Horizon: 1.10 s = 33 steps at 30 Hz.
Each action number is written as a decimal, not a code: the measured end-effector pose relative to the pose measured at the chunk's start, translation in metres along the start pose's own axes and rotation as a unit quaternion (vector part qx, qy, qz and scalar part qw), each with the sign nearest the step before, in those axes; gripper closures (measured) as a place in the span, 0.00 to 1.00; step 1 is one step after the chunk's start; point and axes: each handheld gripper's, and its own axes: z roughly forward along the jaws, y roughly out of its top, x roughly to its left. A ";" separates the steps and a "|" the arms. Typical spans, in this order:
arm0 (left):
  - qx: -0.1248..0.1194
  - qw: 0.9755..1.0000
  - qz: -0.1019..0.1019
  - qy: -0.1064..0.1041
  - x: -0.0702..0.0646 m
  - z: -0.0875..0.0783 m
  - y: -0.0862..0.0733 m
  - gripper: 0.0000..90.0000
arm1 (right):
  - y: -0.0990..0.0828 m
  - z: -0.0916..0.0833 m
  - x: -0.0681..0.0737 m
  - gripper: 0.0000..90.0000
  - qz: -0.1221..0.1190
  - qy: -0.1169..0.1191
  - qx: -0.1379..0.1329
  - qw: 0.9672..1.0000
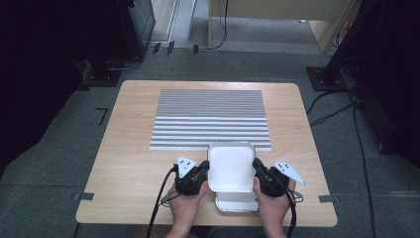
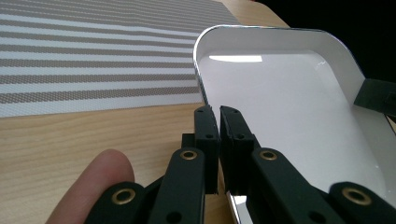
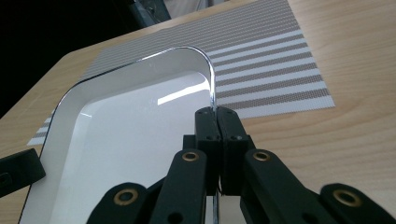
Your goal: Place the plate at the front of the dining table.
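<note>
Both grippers pinch a white tray: the left gripper is closed on its left rim, the right gripper on its right rim, tray spanning between them above the table.

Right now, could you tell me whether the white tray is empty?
Empty: the tray shows only its bare white inside, with both tongs, left and right, clamped on its side rims.

No readable text, labels, brands, numbers or signs on anything.
</note>
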 end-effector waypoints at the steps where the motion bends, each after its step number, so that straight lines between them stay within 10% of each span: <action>1: -0.001 1.000 -0.003 0.002 0.002 0.000 0.002 0.97 | 0.001 0.003 0.002 1.00 -0.002 0.001 -0.001 1.000; 33: -0.021 0.998 -0.038 0.046 0.080 0.049 0.065 0.99 | 0.055 0.112 0.042 1.00 -0.036 0.036 0.041 0.998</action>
